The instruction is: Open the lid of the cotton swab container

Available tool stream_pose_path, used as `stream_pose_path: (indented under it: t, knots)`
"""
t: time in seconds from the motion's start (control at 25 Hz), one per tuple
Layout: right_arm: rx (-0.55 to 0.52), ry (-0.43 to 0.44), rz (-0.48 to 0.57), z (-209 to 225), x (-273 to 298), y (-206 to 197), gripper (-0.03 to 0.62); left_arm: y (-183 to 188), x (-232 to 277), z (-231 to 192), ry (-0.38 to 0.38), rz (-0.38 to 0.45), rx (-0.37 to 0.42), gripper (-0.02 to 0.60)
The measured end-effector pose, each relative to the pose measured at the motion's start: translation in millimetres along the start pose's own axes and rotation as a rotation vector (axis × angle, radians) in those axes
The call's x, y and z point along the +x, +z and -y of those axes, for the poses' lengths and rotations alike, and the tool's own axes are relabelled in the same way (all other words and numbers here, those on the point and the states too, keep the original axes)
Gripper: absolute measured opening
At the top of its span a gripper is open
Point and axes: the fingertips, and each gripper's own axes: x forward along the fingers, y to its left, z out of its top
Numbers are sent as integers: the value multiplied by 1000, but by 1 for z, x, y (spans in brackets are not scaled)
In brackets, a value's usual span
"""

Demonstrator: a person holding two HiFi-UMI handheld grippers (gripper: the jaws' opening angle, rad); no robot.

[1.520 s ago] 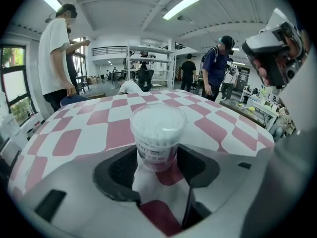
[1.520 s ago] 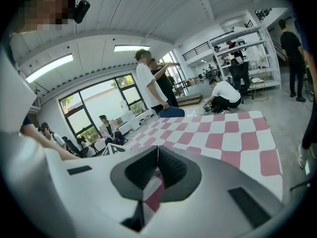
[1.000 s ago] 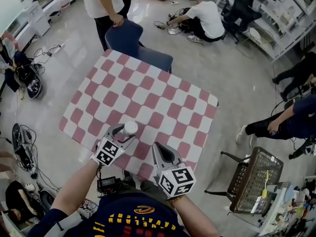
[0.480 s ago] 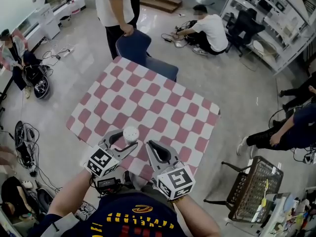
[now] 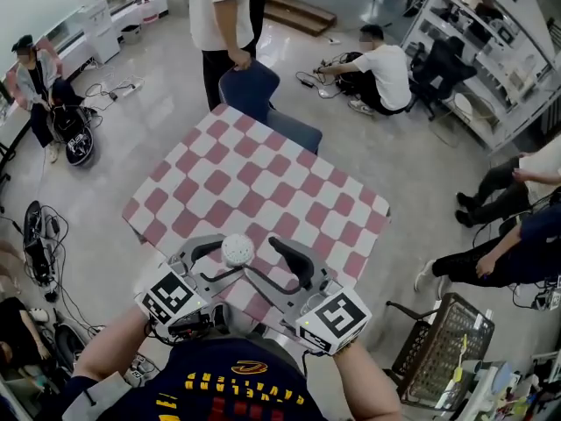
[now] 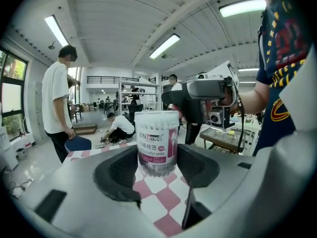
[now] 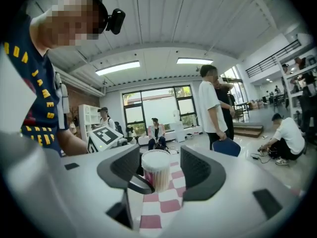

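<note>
The cotton swab container (image 5: 237, 250) is a clear tub of swabs with a white lid, near the front edge of the red-and-white checked table (image 5: 263, 182). In the left gripper view the container (image 6: 157, 143) stands upright with its label facing me. My left gripper (image 5: 228, 258) (image 6: 157, 165) is shut on its sides. My right gripper (image 5: 260, 257) comes in from the right and its jaws are opening. In the right gripper view the container (image 7: 156, 170) is between the jaws of the right gripper (image 7: 161, 167), near the left one, with a gap on the right. Its lid is on.
A blue chair (image 5: 254, 90) stands at the table's far edge with a standing person (image 5: 223, 16) behind it. Other people sit or crouch on the floor around. A wire basket stand (image 5: 443, 340) is at the lower right. Cables and bags lie on the floor at left.
My right gripper has swung left up to the container and its jaws have gone from shut to spread around it. The left gripper has kept its hold on the container.
</note>
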Motion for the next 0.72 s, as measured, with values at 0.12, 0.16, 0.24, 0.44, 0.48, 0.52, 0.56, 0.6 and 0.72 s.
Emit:
stream_pose_path:
  t: [0.12,0.16,0.24,0.44,0.48,0.52,0.56,0.6,0.72]
  knots:
    - [-90,114,-76,-22,0,10,273,19,-7,17,-51,33,45,249]
    - [-113,138,-103,-27,0,11,273,23,-9,23,-65,37,69,249]
    - [-151,161,-139,-32,-2,12,273,30,-13,31,-78,37,123,249]
    - [-215,172,-198,-38,-5,3,273,34,-15,39,-75,25,169,249]
    - [-235,165,-209,-39,-5,1,273,33,-15,40,-77,21,165,249]
    - [-252,158,-216,-40,-4,0,272,31,-14,42,-80,19,164,249]
    - [-262,154,-218,-41,-4,-1,272,30,-14,44,-85,19,167,249]
    - [-265,154,-219,-42,-3,-1,272,31,-13,46,-90,22,174,249]
    - [-252,168,-222,-44,-2,-6,270,31,-13,49,-106,25,181,249]
